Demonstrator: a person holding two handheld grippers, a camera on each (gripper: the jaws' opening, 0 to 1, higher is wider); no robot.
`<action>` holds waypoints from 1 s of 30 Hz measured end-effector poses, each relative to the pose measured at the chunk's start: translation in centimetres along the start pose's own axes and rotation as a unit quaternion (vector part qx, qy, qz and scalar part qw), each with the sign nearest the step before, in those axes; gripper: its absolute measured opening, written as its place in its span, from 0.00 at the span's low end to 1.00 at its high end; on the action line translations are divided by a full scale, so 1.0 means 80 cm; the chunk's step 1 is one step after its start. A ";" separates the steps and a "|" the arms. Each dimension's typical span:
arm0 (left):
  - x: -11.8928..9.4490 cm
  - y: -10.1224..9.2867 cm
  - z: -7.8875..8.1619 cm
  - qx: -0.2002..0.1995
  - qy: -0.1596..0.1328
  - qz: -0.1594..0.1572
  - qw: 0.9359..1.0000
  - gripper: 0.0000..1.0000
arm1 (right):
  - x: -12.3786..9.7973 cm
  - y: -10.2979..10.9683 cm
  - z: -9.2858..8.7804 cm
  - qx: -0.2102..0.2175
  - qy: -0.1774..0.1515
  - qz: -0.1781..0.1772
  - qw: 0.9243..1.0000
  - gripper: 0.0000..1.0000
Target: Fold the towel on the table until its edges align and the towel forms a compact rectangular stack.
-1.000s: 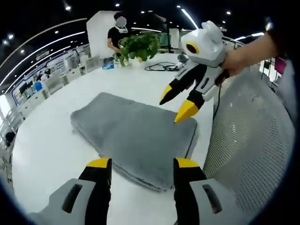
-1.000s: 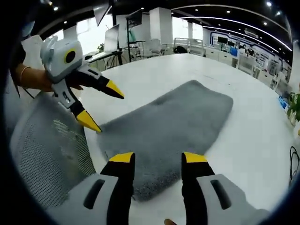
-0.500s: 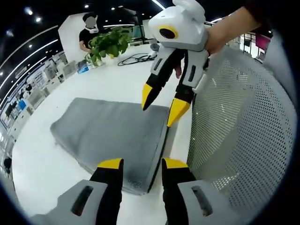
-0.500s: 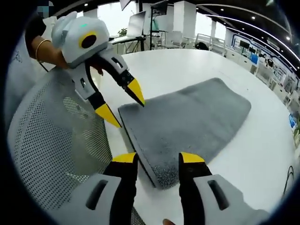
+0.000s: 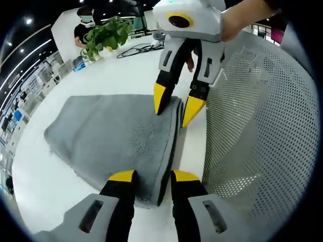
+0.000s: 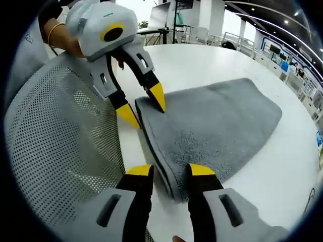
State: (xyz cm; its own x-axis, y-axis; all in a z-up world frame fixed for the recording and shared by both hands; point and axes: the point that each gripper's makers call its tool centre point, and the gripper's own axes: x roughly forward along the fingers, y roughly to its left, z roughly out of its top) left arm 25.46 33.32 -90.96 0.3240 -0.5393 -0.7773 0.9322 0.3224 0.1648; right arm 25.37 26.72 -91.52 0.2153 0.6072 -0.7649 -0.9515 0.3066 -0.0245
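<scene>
Towel [image 5: 111, 136] edge sits between both tongs, left [image 5: 147, 176] and right [image 6: 170, 170].

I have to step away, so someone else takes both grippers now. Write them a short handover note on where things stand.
Left gripper: jaws open, straddling one near corner of the towel's edge beside the mesh chair back, not clamped.
Right gripper: jaws open, straddling the other corner of that same edge.
Towel: grey, already folded into layers, lying flat on the white table, near edge at the table's rim.
Done: at least one fold, layers stacked.
Left: close on both corners, carry that edge over to the far edge, align, and flatten into a compact rectangle.
</scene>
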 end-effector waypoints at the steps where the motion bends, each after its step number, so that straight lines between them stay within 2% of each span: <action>1: 0.002 0.000 -0.001 0.000 0.001 0.001 1.000 0.28 | 0.001 0.000 -0.001 -0.005 0.002 0.000 1.000 0.26; 10: 0.002 0.003 0.001 -0.015 -0.014 -0.003 1.000 0.25 | 0.001 0.001 -0.001 -0.040 0.005 -0.006 0.999 0.22; 12: 0.002 0.005 0.002 -0.011 -0.013 0.002 1.000 0.22 | 0.002 -0.001 -0.003 -0.058 0.008 -0.010 0.998 0.21; 19: 0.003 0.006 0.000 0.000 -0.009 0.003 1.000 0.18 | 0.003 -0.008 -0.004 -0.052 0.008 -0.021 0.998 0.14; 30: 0.004 0.006 0.001 0.011 0.001 -0.002 1.000 0.13 | 0.007 -0.012 -0.003 -0.051 0.020 -0.029 0.998 0.11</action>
State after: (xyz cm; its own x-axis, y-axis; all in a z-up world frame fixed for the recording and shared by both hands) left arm 26.04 33.30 -91.06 0.3196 -0.5398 -0.7787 0.9368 0.3035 0.1741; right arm 26.32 26.58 -92.05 0.2633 0.5600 -0.7856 -0.9556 0.2632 -0.1327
